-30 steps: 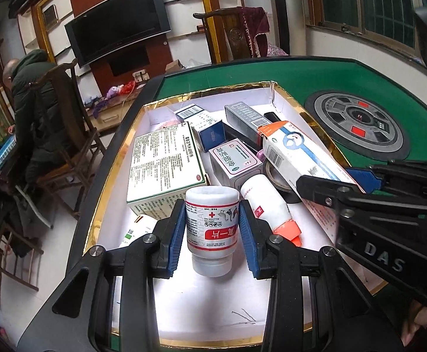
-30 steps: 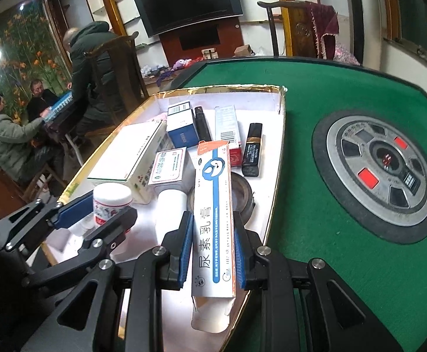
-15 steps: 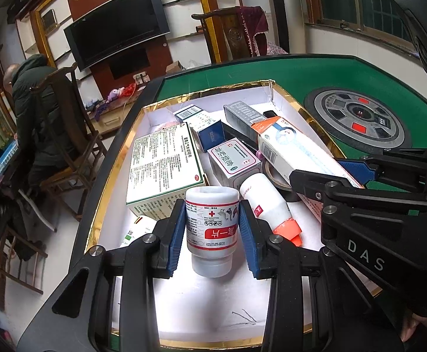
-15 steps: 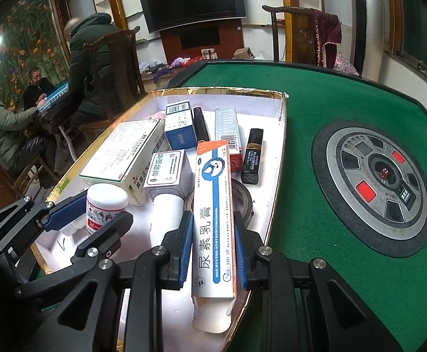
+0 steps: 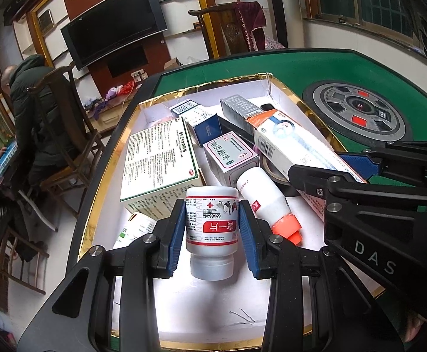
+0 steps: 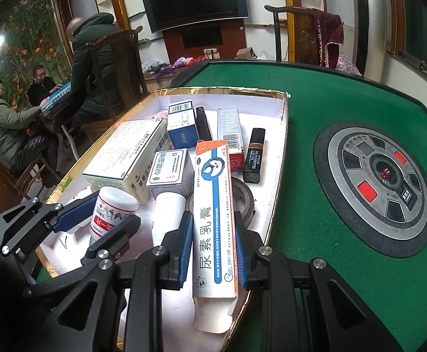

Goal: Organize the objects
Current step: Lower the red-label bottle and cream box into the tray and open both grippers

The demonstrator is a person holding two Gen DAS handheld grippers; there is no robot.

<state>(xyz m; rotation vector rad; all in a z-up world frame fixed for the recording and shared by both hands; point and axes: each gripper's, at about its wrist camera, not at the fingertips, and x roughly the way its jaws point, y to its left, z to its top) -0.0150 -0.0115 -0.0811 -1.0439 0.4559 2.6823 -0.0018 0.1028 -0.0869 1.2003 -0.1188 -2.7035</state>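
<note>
My left gripper [image 5: 210, 228] is shut on a white pill bottle [image 5: 211, 228] with a red label, held upside down over the near part of a white gold-rimmed tray [image 5: 201, 316]. In the right wrist view that same bottle [image 6: 110, 211] shows at the lower left. My right gripper [image 6: 213, 243] is shut on a long white, orange and blue cream box [image 6: 215, 214], which slants up over the tray's right side; the left wrist view shows this cream box [image 5: 295, 143] too. A white bottle with an orange cap [image 5: 269, 202] lies in the tray between the two grippers.
The tray holds a large green-edged medicine box [image 5: 157, 164], a pink-labelled box [image 5: 231, 155], a blue box [image 6: 181, 126], a grey box [image 6: 229, 129], a black lipstick [image 6: 254, 155] and a tape roll [image 6: 243, 202]. It sits on a green felt table [image 6: 316, 111] with a round centre panel [image 6: 381, 184]. People sit far left.
The grips are unchanged. The right gripper and its cream box shifted slightly within the left wrist view; the pill bottle stays between the left pads.
</note>
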